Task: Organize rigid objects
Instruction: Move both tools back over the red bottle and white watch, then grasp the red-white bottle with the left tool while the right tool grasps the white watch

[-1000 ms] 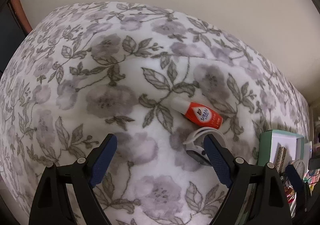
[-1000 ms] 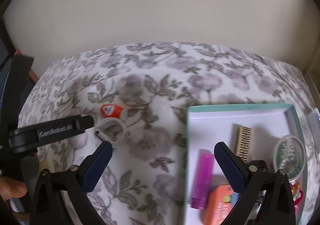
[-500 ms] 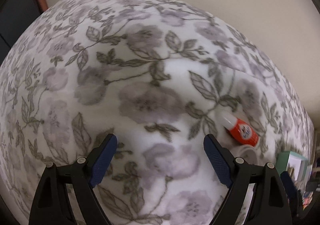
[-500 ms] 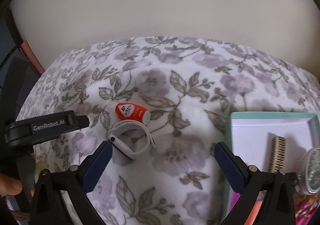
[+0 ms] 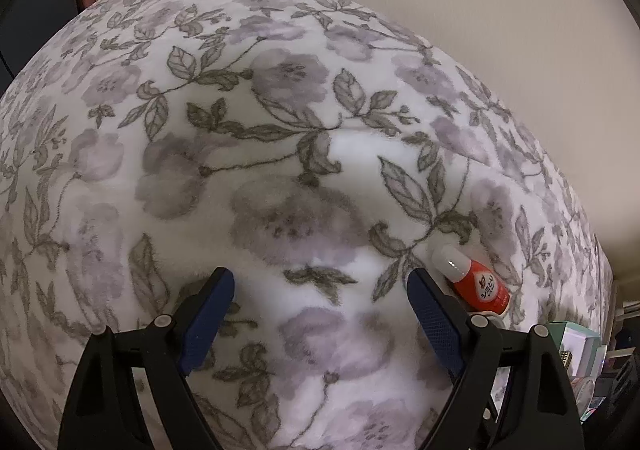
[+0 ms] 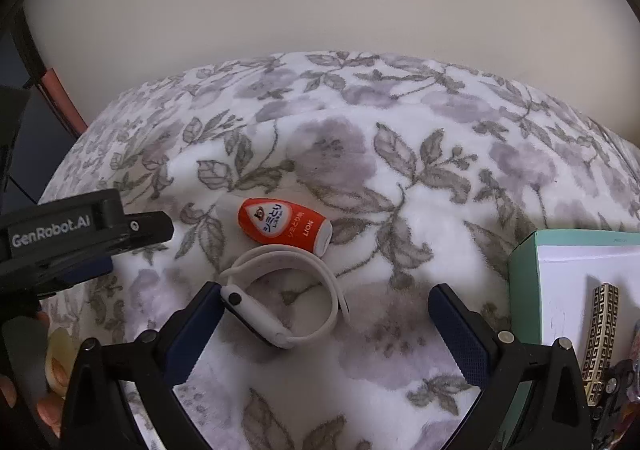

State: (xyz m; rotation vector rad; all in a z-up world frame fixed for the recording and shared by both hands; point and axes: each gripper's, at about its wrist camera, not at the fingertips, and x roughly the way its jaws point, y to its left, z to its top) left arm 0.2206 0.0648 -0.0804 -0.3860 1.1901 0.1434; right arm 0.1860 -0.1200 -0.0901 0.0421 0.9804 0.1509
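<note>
A small orange bottle [image 6: 282, 226] with a white cap lies on the floral blanket [image 6: 420, 154]. A white smartwatch [image 6: 280, 304] with a looped band lies just in front of it. My right gripper [image 6: 324, 314] is open and empty, its left finger beside the watch face. My left gripper [image 5: 320, 300] is open and empty over bare blanket; the orange bottle [image 5: 476, 282] lies just beyond its right finger. The left gripper body [image 6: 80, 234] shows at the left of the right wrist view.
A teal box [image 6: 524, 262] with a white inside stands at the right and holds a gold patterned bar [image 6: 602, 334] and other small items. It shows at the lower right of the left wrist view [image 5: 576, 346]. A beige wall lies behind the bed.
My right gripper has moved left from over the box to the watch and bottle. My left gripper has swung left, away from the watch, so the bottle now lies at its right finger.
</note>
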